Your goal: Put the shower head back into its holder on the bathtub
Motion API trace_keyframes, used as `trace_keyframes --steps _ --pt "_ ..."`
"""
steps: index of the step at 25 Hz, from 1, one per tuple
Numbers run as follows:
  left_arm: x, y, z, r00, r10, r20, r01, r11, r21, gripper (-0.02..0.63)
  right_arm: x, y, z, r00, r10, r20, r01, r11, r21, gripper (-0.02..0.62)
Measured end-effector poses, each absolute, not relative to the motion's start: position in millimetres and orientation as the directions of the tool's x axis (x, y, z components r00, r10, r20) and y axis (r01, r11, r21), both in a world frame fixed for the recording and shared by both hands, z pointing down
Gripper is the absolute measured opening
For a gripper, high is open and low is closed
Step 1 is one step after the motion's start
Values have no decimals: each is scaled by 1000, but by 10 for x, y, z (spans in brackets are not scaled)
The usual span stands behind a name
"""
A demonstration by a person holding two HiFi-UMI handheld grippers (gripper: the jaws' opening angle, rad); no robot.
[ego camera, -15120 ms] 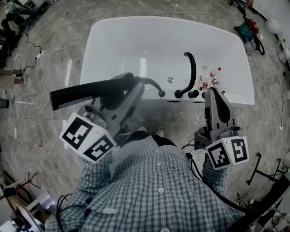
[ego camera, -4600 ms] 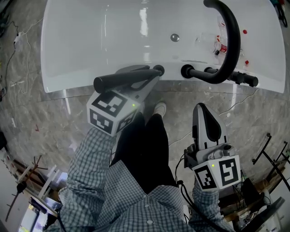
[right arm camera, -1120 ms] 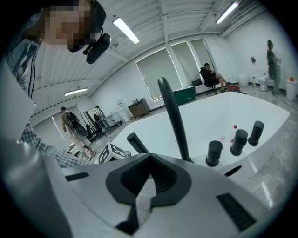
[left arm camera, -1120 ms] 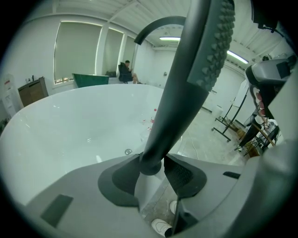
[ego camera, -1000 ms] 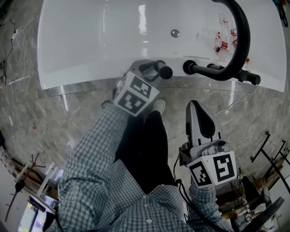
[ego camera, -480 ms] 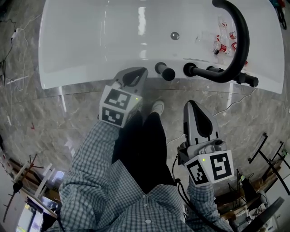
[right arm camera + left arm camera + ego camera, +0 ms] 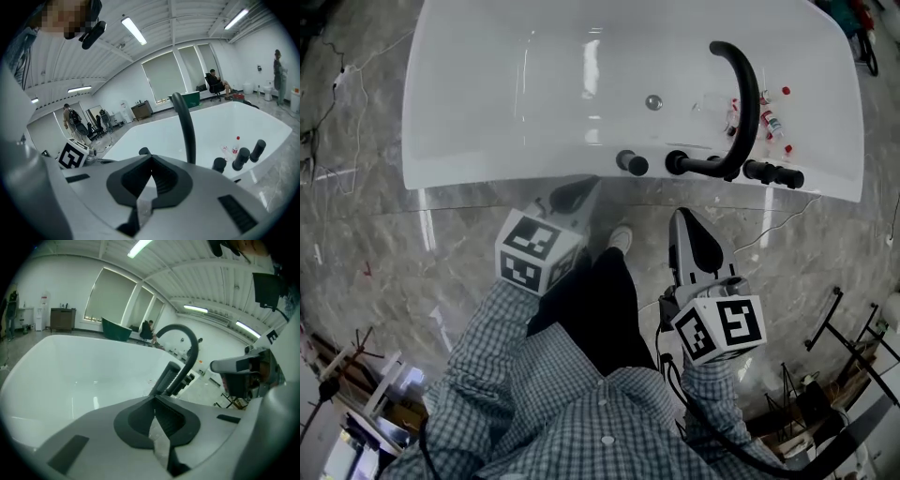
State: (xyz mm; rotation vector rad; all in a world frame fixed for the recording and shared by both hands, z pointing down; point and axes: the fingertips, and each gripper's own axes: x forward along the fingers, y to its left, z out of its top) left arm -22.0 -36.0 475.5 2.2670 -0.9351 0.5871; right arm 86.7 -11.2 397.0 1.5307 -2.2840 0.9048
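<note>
The left gripper [image 7: 581,186] hangs just short of the white bathtub [image 7: 469,141]. Its jaws have just been closing and now meet with nothing between them. To its right the black shower head [image 7: 631,163] stands upright on the bathtub's near rim, clear of both grippers. The right gripper [image 7: 684,223] is clenched and empty, below the arched tap [image 7: 742,94]. Small bottles [image 7: 772,120] lie beyond the tap.

A checked shirt [image 7: 581,412], dark trousers [image 7: 586,309]; grey left tongs [image 7: 581,184] and right tongs [image 7: 682,218] carry black-and-white marker cubes [image 7: 532,255].
</note>
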Motion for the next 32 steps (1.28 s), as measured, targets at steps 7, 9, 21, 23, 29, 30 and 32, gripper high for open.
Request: trace_keyframes --steps 7,9,21,23,29,30,32 --pt "-179 -135 3938 723 -447 526 -677 -610 412 11 872 -69 3463 -424 -768 481 -886 241 -396 6" --pt "-206 -114 3713 723 -467 510 -681 -608 408 10 888 -37 3299 -417 -778 469 -887 237 -396 6" --pt "-328 -26 2710 719 -565 405 -695 -585 419 10 814 -3 2419 -423 -824 377 -887 292 -357 8" --pt "-366 -34 2595 710 -579 401 -704 -593 391 9 804 -34 2274 -425 -833 354 -886 303 -350 8" --pt "-363 34 2364 700 -588 406 -706 -658 263 11 743 -107 2007 -447 -841 303 -880 353 -319 6" --pt "-352 46 2331 699 -593 400 -706 -660 256 11 742 -116 1979 -451 -843 295 -878 359 -317 8" --pt "-323 68 2282 695 -602 394 -710 -659 246 10 755 -119 1921 -459 -845 275 -873 371 -317 6"
